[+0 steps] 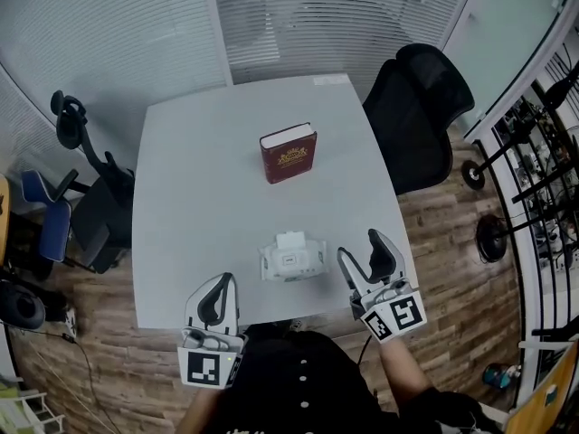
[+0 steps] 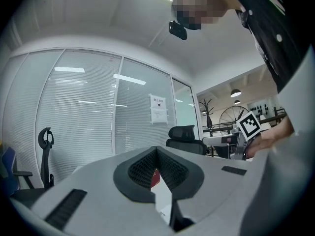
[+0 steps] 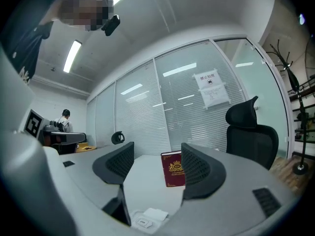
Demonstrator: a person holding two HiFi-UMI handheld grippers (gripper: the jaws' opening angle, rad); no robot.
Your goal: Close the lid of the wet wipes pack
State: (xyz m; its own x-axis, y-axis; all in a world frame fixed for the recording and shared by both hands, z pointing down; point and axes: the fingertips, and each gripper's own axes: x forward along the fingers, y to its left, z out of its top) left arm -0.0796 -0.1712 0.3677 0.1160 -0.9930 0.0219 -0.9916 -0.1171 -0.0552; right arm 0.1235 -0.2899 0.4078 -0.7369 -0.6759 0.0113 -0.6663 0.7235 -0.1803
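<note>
The left gripper (image 1: pixel 223 286) has its jaws pressed together, empty. The right gripper (image 1: pixel 360 248) has its jaws spread with nothing between them. The pack (image 1: pixel 291 260) lies on the table (image 1: pixel 194 170) just left of the right gripper and ahead-right of the left one, touching neither. Its lid (image 1: pixel 291 240) stands flipped open. A book (image 1: pixel 289 152) stands farther ahead of both.
</note>
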